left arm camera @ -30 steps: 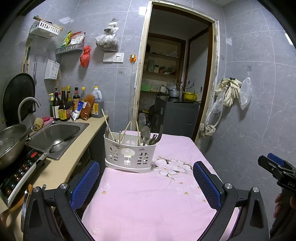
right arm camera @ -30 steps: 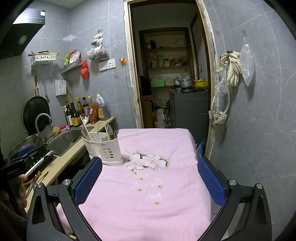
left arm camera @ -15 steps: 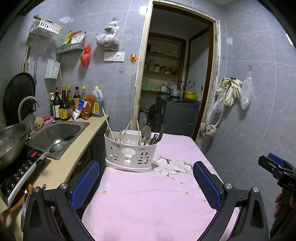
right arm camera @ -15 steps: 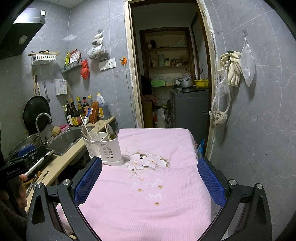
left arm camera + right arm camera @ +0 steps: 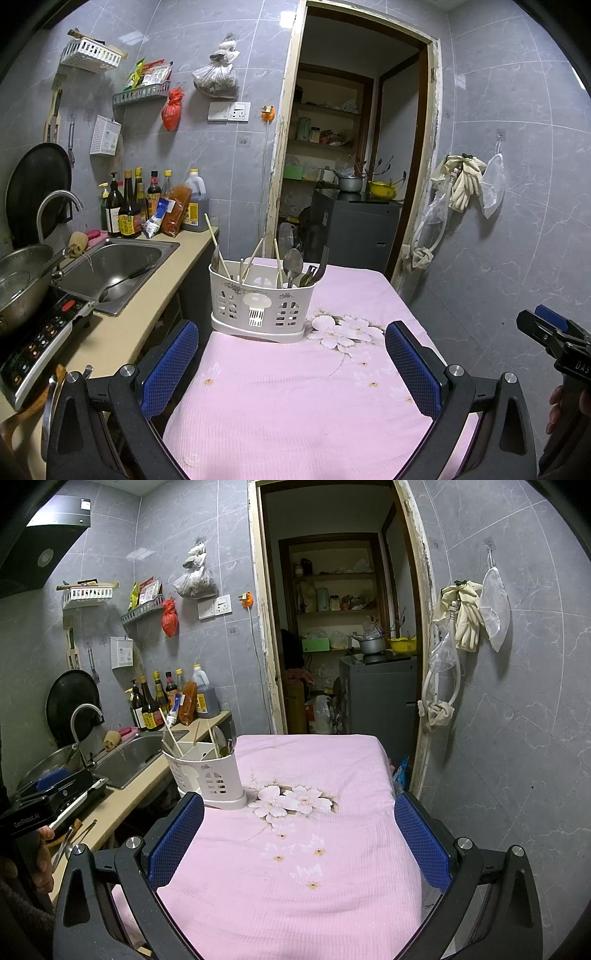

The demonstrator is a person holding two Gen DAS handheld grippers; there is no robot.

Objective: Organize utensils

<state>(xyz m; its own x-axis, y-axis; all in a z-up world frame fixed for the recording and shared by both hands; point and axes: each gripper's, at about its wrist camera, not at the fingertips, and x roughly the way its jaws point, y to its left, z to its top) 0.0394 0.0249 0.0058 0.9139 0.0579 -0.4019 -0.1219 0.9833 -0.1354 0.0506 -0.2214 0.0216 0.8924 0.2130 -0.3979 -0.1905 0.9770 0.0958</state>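
A white plastic utensil caddy (image 5: 260,301) stands on the pink flowered tablecloth (image 5: 295,398) near the table's left far part. It holds wooden chopsticks (image 5: 216,243) on its left side and metal spoons (image 5: 293,264) and dark-handled cutlery on its right. It also shows in the right wrist view (image 5: 207,770). My left gripper (image 5: 291,363) is open and empty, low over the cloth, short of the caddy. My right gripper (image 5: 299,843) is open and empty over the cloth, to the right of the caddy.
A counter with a steel sink (image 5: 110,266), faucet, sauce bottles (image 5: 129,210) and an induction cooker (image 5: 40,343) runs along the left. An open doorway (image 5: 351,166) with a grey cabinet lies behind the table. Gloves and a hose hang on the right wall (image 5: 461,184).
The left wrist view has drifted slightly, so the caddy sits a touch higher in frame. Both grippers stay open and empty.
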